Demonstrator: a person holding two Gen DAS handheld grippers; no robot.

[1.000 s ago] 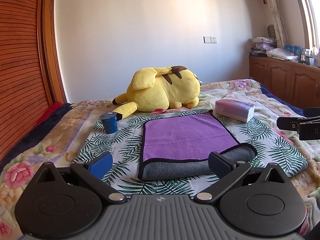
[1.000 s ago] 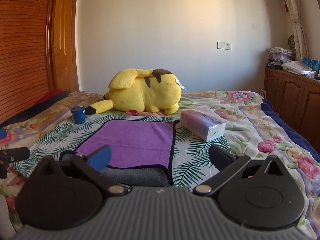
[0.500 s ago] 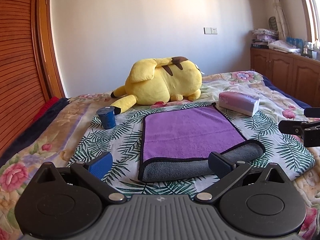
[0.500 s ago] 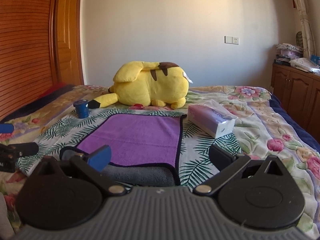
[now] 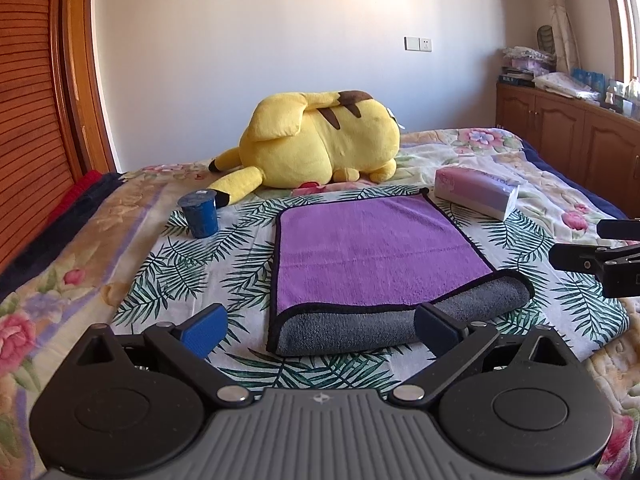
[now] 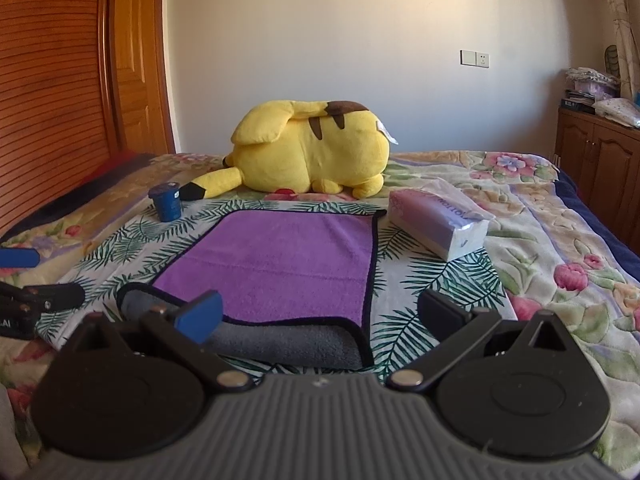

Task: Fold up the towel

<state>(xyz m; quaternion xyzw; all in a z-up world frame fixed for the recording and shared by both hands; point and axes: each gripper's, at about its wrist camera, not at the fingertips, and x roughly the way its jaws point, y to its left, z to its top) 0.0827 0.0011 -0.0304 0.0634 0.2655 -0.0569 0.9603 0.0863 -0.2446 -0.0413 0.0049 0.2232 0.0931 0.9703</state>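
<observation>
Nearest, I see my left gripper (image 5: 320,330) and right gripper (image 6: 320,316) with jaws spread wide, holding nothing, both just short of the towel's near edge. The towel (image 5: 372,248) lies flat on the palm-print sheet (image 5: 192,272), purple side up, its near edge rolled back to show grey. Beyond it stand a blue cup (image 5: 199,215) to the left and a tissue pack (image 5: 476,196) to the right. Farthest lies a yellow plush toy (image 5: 320,140).
</observation>
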